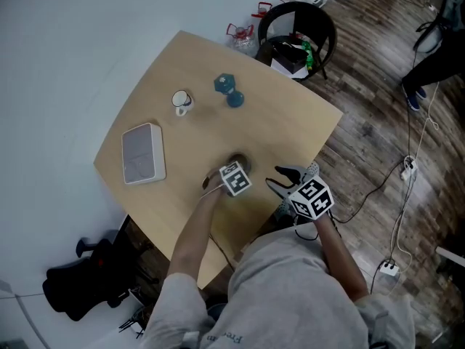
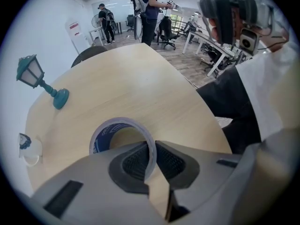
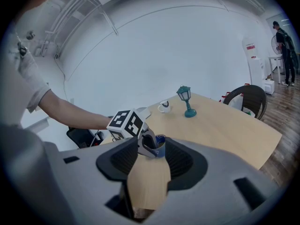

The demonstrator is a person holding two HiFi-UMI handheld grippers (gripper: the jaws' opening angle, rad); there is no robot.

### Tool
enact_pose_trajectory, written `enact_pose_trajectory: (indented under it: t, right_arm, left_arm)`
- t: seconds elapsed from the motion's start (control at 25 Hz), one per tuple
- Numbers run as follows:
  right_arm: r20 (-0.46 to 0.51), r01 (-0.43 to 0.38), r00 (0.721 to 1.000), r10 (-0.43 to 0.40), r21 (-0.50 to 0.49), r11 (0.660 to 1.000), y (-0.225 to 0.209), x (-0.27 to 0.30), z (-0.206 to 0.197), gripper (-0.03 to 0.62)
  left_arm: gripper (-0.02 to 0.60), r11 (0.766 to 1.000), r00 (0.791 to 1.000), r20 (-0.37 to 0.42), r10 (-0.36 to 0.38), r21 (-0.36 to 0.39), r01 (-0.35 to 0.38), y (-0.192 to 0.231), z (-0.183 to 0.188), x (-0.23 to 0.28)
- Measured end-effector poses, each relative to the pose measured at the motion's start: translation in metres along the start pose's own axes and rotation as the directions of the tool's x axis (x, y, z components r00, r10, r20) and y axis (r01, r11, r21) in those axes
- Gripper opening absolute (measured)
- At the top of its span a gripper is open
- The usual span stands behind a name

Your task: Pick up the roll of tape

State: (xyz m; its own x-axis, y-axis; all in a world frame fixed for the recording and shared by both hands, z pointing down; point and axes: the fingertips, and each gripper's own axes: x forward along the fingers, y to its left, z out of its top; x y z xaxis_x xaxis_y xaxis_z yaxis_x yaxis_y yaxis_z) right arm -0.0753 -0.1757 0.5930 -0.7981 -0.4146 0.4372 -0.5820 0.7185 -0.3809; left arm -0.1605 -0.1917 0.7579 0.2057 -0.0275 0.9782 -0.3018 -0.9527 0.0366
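Note:
The roll of tape (image 2: 112, 128), clear with a blue core, lies flat on the wooden table (image 2: 140, 88). My left gripper (image 2: 152, 159) points steeply down and is shut on the roll's wall, one pad inside the ring and the other outside. From the head view the roll of tape (image 1: 240, 159) shows just beyond the left gripper's marker cube (image 1: 234, 179). My right gripper (image 1: 279, 180) hovers by the table's near edge, right of the roll, with its jaws open and nothing between them. In the right gripper view the roll of tape (image 3: 161, 140) sits straight ahead under the left gripper.
A teal lantern figure (image 1: 229, 91) and a small white mug (image 1: 182, 101) stand farther back on the table. A white flat box (image 1: 142, 153) lies at the left. A black chair (image 1: 298, 27) stands past the far corner. Cables run over the floor at right.

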Motion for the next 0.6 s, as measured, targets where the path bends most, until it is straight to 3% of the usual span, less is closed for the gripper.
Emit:
enact_pose_trajectory:
  t: [0.28,0.6]
  right_arm:
    - [-0.004,0.001,1.0,-0.001,-0.004,1.0,0.0,0.004,0.004,0.186]
    - [-0.018,-0.008,1.0,0.007,-0.009,1.0,0.005,0.012,0.001,0.186]
  left_arm:
    - [0.038,0.995,0.995,0.103,-0.008,-0.099,0.019,0.001,0.008,-0.017]
    - [0.038,0.976,0.971,0.23,0.067,-0.217,-0.016,0.011,0.01,-0.037]
